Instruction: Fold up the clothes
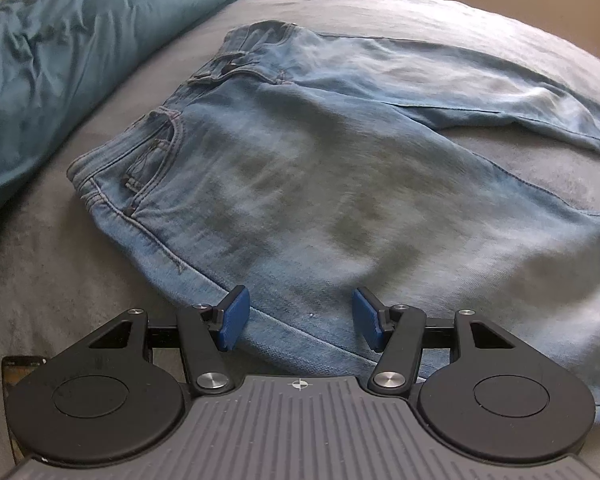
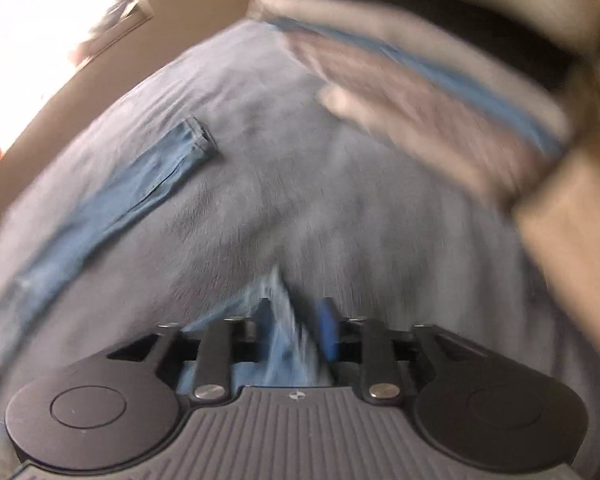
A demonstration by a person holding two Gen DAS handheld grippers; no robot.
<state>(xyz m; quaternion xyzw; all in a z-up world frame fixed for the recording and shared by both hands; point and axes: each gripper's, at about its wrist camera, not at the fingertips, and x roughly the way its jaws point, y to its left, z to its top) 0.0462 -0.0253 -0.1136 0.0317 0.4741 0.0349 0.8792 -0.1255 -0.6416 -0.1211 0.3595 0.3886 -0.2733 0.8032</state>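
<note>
jeans spread flat on the grey bed, one gripper over each end.

the jeans [image 1: 320,168] lie lengthwise across the bed [image 1: 60,248], waistband pointing away to the left of the left gripper [image 1: 300,318], legs running off to its right. that gripper hangs just above the near side seam at the hip, blue pads spread wide, nothing caught between them. a teal blanket [image 1: 60,60] is bunched far left. the right gripper [image 2: 296,336] view is blurred; a ridge of denim stands between its partly parted pads, but whether they pinch it i cannot tell. the other leg's hem [image 2: 198,136] lies ahead to its left.
</note>
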